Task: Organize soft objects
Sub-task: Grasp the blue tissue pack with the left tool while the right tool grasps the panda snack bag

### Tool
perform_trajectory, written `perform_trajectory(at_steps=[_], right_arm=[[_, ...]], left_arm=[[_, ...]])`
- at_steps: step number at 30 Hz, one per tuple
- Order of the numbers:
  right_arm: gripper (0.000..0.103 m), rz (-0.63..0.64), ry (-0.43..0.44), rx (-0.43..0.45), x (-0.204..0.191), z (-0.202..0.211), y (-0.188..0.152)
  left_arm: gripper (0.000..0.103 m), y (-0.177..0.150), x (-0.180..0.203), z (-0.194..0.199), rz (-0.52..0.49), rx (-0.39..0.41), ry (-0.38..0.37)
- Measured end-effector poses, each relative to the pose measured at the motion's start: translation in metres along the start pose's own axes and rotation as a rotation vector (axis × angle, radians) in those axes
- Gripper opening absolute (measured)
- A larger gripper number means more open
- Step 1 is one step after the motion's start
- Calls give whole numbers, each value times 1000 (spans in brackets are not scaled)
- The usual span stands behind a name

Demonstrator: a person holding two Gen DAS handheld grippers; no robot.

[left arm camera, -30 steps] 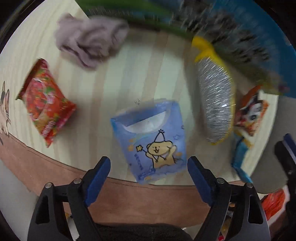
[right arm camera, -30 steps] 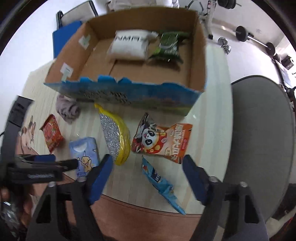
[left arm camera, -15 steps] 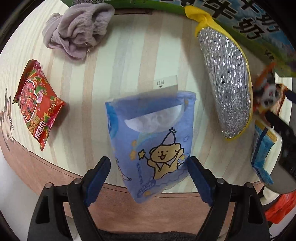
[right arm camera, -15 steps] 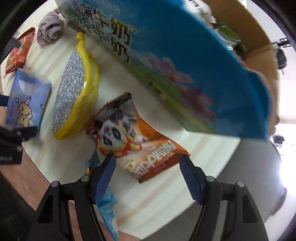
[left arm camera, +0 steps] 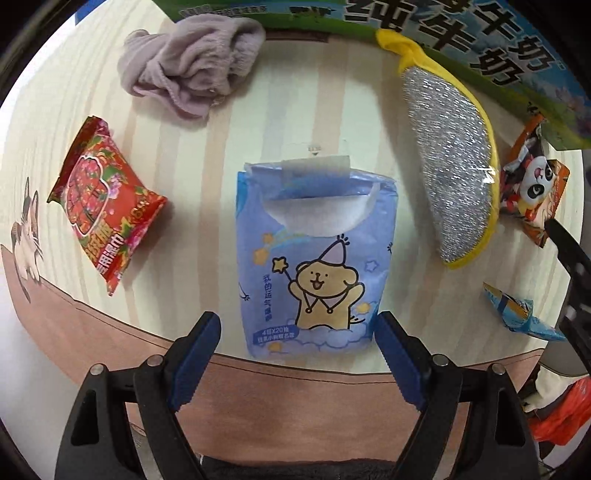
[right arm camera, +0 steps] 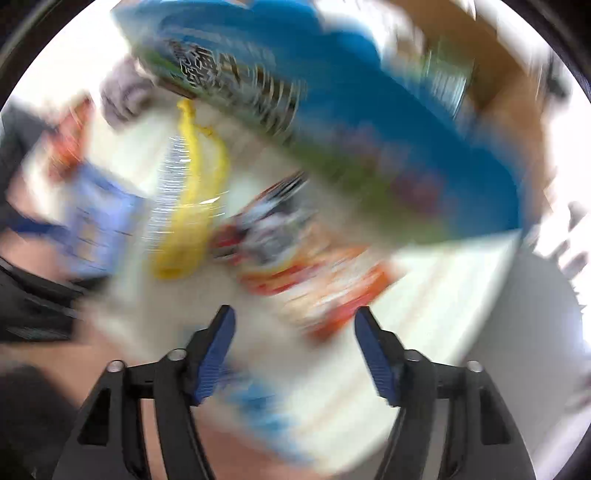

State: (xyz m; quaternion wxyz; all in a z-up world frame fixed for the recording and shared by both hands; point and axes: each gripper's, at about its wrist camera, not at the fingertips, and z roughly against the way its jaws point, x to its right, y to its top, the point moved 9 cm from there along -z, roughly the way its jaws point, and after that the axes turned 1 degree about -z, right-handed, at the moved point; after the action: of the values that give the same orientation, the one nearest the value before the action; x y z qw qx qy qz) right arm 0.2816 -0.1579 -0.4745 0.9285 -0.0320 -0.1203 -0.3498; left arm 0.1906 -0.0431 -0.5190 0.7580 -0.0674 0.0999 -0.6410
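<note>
So my left gripper [left arm camera: 297, 338] is spread wide, with the near end of the blue tissue pack with the cartoon bear [left arm camera: 316, 254] sitting between the fingers; the right pad looks about touching the pack's corner, the left one is clear of it. The pack lies flat near the near edge of the pale striped wooden table [left arm camera: 207, 147], and its flap is peeled back so the white tissue shows.

Left of it is a red floral wet-wipe packet [left arm camera: 105, 206], and far left a crumpled lilac knit cloth [left arm camera: 192, 70]. To the right is a yellow-edged silver scrubbing pad [left arm camera: 452, 162], then an orange panda snack bag [left arm camera: 532, 192] and a small blue wrapper [left arm camera: 517, 314].

The blue-and-green printed cardboard box [left arm camera: 443, 33] runs along the far edge. What's inside it I can't tell: the right camera is smeared with motion blur.

My right gripper [right arm camera: 293, 350] is also spread wide, holding nothing, over the panda bag area.
</note>
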Motion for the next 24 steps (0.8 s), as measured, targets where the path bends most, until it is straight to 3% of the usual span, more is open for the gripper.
perform_trajectory(at_steps=[1,3,6,8,11,14,16,19,20,22,24], right_arm=[[72,83,-57,7,-3,-3,4],[72,179,-76,-1,-13,-13,8],[73,207,-22,-4,-21,-19,15],[73,164,67,-24,-24,-18,18],[66,34,303,-105,-29,-17,13],[66,-126,501,-173,-40,-11,1],[68,-187,512,-136,-33,-4,2],[81,-191,322,-92,-13,-4,0],[82,-202,289,-104,-10,-7,1],[82,-292,369,-173,-15,-19,-5],[82,-394,486,-188,-23,-25,-7]], left_arm=[[84,-2,-1,0,0,2,4],[84,0,-5,-3,-1,0,7],[84,-3,-6,-1,-1,0,6],[84,-4,-5,0,-5,0,2],[84,0,-11,8,-8,5,-4],[84,-1,-23,15,0,10,-13],[84,6,-37,19,8,7,-21],[84,6,-44,13,24,-5,-43],[84,7,-46,11,26,-11,-55],[84,14,-47,2,39,-22,-102],[84,16,-50,-2,63,-28,-142]])
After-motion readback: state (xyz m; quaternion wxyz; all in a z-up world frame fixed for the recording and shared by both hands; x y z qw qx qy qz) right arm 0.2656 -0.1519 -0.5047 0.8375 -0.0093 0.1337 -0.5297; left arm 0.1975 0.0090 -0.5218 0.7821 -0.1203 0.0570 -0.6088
